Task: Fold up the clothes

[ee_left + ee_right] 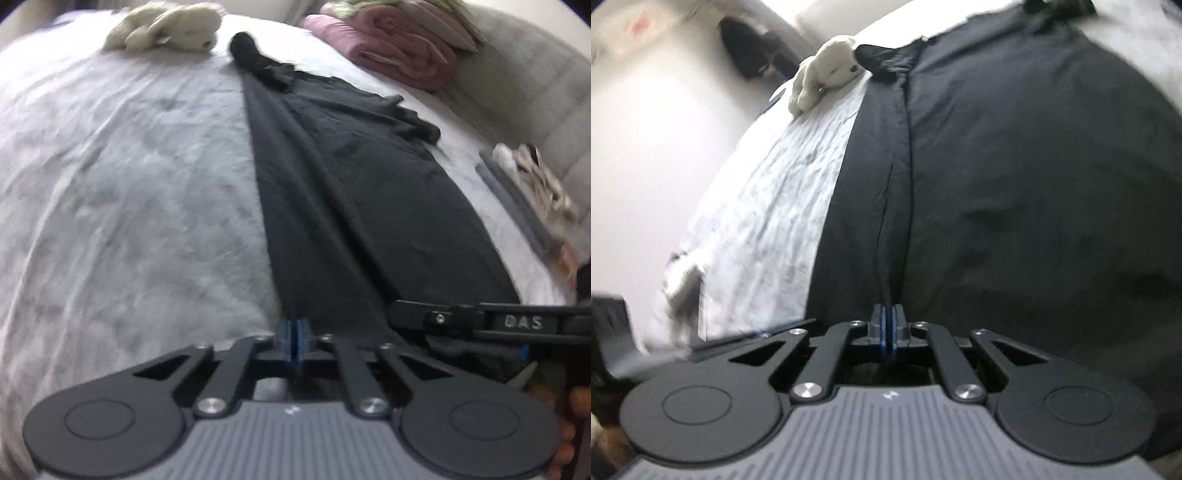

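Observation:
A long black garment (332, 192) lies stretched lengthwise on a bed with a white crumpled sheet (129, 184); its far end is bunched near a plush toy. My left gripper (294, 341) is shut on the garment's near edge, blue pads pressed together with cloth between them. The right gripper's body (491, 321) reaches in from the right beside it, at the same near edge. In the right wrist view the black garment (1015, 177) fills most of the frame, and my right gripper (887, 332) is shut on a fold of it.
A cream plush toy (166, 26) sits at the bed's far end. Folded pink blankets (395, 44) lie at the far right, with a grey folded item and a patterned cloth (532, 184) along the right side. A white wall (646, 147) runs beside the bed.

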The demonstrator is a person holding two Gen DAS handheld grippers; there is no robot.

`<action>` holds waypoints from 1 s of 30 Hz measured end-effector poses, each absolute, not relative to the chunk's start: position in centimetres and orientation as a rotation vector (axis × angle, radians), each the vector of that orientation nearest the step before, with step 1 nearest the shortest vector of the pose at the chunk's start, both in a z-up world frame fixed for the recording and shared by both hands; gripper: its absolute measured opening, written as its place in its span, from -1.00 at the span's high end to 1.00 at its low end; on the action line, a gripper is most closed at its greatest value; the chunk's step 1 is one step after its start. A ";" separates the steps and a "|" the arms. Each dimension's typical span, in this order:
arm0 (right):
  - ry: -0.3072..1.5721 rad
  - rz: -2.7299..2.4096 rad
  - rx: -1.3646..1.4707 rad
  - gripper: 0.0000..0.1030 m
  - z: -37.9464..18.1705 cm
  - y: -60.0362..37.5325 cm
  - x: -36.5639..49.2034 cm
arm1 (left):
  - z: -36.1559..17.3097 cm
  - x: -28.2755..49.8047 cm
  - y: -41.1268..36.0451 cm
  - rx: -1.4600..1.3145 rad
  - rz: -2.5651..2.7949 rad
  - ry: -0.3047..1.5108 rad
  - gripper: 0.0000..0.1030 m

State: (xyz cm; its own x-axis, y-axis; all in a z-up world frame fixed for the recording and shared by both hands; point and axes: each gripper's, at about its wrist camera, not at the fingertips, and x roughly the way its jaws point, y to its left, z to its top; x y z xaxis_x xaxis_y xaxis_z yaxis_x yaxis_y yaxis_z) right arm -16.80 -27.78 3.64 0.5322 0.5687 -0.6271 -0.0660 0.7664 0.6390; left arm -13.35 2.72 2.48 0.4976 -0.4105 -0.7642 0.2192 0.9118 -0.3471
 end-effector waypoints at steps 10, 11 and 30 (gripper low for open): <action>0.950 0.392 0.677 0.92 2.7 -28.2 -17.5 | 2.8 -14.4 2.8 -0.151 -0.395 0.971 0.96; 0.945 0.397 0.648 0.90 2.9 -27.9 -17.5 | 2.5 -14.4 2.6 -0.132 -0.393 0.975 0.94; 0.884 0.410 0.412 0.71 5.3 -29.6 -9.1 | 6.2 -0.2 1.4 -0.086 -0.355 0.915 0.61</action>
